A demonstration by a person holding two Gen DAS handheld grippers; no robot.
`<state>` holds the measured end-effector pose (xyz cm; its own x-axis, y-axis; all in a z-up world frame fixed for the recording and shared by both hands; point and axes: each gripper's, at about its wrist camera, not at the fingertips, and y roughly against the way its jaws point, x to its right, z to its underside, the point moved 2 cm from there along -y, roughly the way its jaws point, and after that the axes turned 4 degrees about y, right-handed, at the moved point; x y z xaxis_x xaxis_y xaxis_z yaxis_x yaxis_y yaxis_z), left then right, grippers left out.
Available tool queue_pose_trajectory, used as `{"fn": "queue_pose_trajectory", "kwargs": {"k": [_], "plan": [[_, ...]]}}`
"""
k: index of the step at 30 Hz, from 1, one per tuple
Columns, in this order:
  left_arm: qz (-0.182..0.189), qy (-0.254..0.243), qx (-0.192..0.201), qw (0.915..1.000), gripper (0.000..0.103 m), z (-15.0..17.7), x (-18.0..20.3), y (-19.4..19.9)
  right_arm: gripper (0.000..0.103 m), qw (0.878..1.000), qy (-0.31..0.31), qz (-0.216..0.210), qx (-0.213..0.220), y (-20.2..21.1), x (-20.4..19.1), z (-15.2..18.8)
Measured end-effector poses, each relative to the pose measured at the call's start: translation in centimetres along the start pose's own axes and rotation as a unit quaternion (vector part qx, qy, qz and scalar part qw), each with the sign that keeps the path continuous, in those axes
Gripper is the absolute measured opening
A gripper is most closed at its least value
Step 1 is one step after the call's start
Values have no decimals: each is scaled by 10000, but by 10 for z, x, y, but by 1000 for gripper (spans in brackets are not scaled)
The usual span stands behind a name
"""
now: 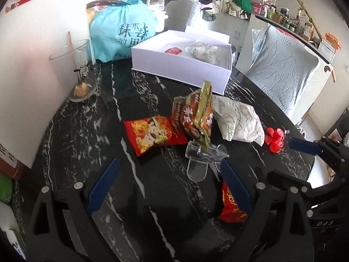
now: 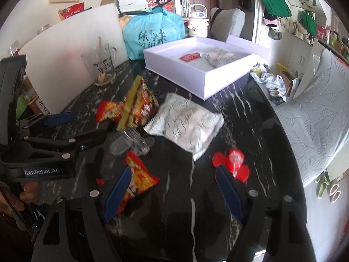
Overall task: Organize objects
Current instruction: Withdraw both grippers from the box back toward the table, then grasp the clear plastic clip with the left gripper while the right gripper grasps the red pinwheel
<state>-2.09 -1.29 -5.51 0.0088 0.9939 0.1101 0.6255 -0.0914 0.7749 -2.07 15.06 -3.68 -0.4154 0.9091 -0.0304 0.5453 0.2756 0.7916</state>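
On the black marble table lie a red snack packet, a red-gold packet standing in a clear clip stand, a white patterned pouch and a red toy fan. My left gripper is open above bare table in front of them, with a small red packet beside its right finger. My right gripper is open too. A red packet lies by its left finger and the red fan by its right. Neither gripper holds anything.
A white open box at the back holds a small red packet and a patterned pouch. A glass mug, a blue bag and a white board stand at the left. A chair is at the right edge.
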Motion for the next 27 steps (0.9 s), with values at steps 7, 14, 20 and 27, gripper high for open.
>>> {"fn": "queue_pose_trajectory", "kwargs": {"k": [7, 14, 20, 27], "plan": [[173, -91, -55, 9998, 94, 2, 15, -11, 84, 9995, -292, 114, 25, -3, 23, 9], [205, -360, -184, 9990, 94, -1, 37, -30, 84, 9983, -537, 228, 43, -13, 43, 11], [54, -411, -392, 9984, 94, -4, 41, -50, 84, 9976, -647, 243, -37, -28, 58, 12], [-36, -516, -563, 9971, 94, -2, 39, -68, 85, 9978, -603, 289, -17, -41, 64, 7]]}}
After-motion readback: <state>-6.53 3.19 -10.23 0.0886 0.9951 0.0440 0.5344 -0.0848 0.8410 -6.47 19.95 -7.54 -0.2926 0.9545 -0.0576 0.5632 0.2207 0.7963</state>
